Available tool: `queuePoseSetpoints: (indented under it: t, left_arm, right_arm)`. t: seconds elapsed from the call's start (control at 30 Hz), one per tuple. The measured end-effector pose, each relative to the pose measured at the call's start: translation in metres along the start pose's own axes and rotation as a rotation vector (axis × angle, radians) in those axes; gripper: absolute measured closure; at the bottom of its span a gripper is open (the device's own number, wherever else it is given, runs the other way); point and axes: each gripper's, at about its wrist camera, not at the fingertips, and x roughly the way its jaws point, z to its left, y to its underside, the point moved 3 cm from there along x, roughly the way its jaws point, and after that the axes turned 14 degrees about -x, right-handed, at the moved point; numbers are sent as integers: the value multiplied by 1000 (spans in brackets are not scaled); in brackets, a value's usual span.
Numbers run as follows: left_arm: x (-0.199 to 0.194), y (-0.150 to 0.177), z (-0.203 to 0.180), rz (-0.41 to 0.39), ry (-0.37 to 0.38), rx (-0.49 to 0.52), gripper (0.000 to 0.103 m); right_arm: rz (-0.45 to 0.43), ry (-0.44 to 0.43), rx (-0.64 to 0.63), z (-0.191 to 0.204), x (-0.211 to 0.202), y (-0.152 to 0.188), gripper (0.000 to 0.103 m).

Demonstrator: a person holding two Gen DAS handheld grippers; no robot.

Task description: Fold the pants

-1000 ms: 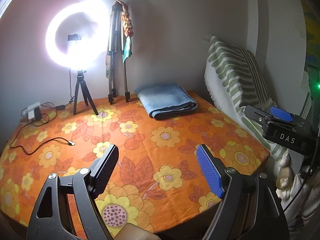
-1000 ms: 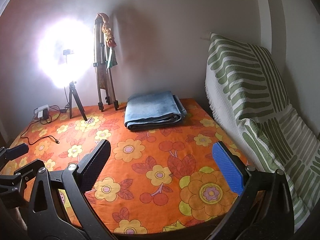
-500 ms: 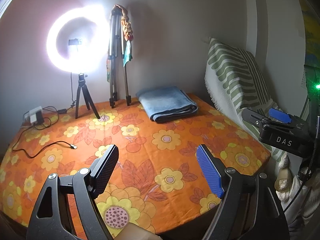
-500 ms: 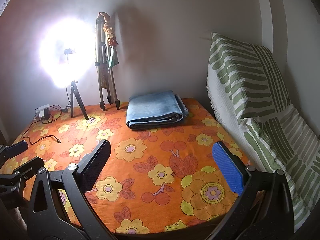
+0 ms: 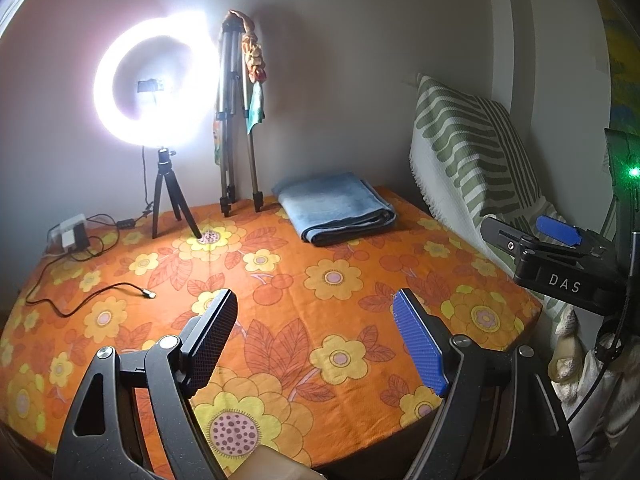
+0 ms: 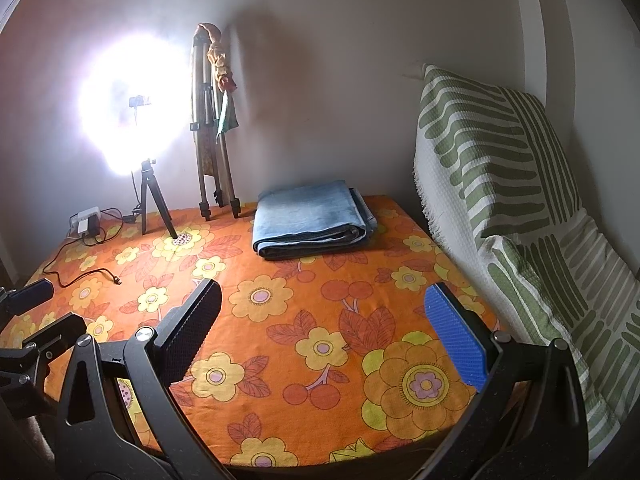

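Left gripper [image 5: 316, 334]: fingers [image 5: 212, 338] wide apart, nothing btwn them, hanging over the near part of the desk [image 5: 332, 312]. Right gripper [image 6: 324, 330]: same, fingers [image 6: 456, 340] spread, empty, also over the near edge. Neither touches cloth or the task item. In the left view the right gripper's body shows at the far right edge, beside the striped cushion.

Further out: orange flower-print cloth covers the desk, mostly bare in the middle. Loose cable [image 5: 92, 300] lies on the left side, charger block [image 6: 86, 222] near the back-left corner. Ring light [image 5: 152, 80] on a small tripod and a folded tripod [image 5: 236, 120] w/ a rag hung on top stand at the back wall. Green-striped cushion [image 6: 500, 184] leans along the right side.

Pants [image 6: 312, 220]: at the back of the desk, right of centre, just beside the folded tripod's feet, well apart from both grippers.

Progress, judged from how things lie: folding looks done or nearly so. Pants sit as a compact rectangle, several layers stacked, rounded fold facing the cameras, edges roughly aligned. Nothing obvious left except maybe a tidy-up.

Look: light-blue washed denim, thick, smooth top face, darker inner layers showing at the fold; a slight offset of layers at the right end.
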Motion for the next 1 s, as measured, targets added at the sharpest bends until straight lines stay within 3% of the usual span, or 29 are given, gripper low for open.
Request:
queuePoseSetpoints:
  t: [1.0]
  left_arm:
    - [3,3,4,4,-20,-2,23]
  right_arm:
    - [13,1,-11,0,2,6,0]
